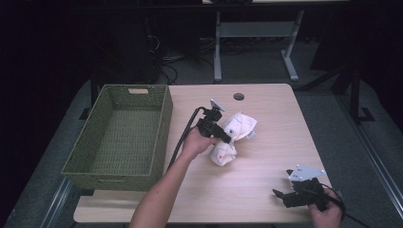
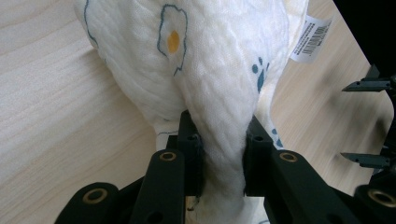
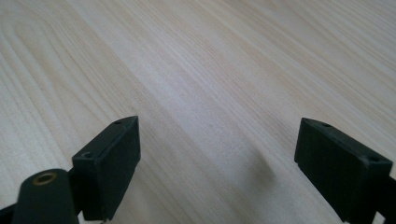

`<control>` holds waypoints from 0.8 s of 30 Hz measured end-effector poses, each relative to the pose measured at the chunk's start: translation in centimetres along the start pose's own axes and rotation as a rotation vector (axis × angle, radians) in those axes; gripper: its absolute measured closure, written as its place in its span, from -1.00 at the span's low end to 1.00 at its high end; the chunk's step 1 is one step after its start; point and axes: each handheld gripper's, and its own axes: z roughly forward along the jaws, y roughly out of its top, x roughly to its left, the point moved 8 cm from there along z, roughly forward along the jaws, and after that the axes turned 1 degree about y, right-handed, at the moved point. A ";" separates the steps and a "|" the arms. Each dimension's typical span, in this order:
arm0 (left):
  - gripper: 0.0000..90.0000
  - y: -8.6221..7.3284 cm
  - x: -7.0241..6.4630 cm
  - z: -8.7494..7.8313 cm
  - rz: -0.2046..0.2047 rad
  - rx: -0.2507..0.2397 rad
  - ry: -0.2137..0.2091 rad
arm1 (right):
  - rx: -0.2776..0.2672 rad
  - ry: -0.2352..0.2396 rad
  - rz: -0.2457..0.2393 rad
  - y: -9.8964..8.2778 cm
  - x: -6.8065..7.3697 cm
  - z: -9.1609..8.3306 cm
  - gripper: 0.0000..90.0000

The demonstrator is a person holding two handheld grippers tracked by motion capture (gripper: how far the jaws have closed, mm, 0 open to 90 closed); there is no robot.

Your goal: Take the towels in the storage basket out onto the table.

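Broadly, a pale wooden table (image 1: 256, 190) takes up the middle of the high view, with a small round hole near its far edge. On its left part stands a green woven basket (image 1: 164, 128), long and rectangular, with a handle slot cut in its far wall. Right of the basket, well apart from it and near the middle of the table, lies a bunched white cloth (image 1: 235, 135) – quilted, printed with fried eggs and small blue paw marks, and with a barcode label (image 2: 312, 35) hanging from one edge.

A bare forearm comes in from the bottom of the high view and its hand holds the left gripper (image 1: 227, 138), which points right and slightly down into the cloth. In the left gripper view the two black jaws are clamped on a thick fold of the cloth: the fabric is pinched narrow between the pads and swells out wide above them, while the rest of the bundle rests on the wood.

At the near right corner of the table, well apart from the cloth, another hand holds the right gripper (image 1: 281, 197), low over the tabletop with its grey plate on top. Its jaws stand wide apart in the right gripper view – bare wood grain between them.
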 end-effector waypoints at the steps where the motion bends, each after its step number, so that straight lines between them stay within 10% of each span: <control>1: 0.65 0.0 0.0 0.1 0.005 0.002 -0.001 | -0.002 0.001 0.001 0.0 0.0 0.0 -0.69; 24: 0.57 -0.1 0.0 3.7 -0.009 0.020 0.035 | -0.001 0.000 0.000 -0.1 0.0 -0.1 -0.69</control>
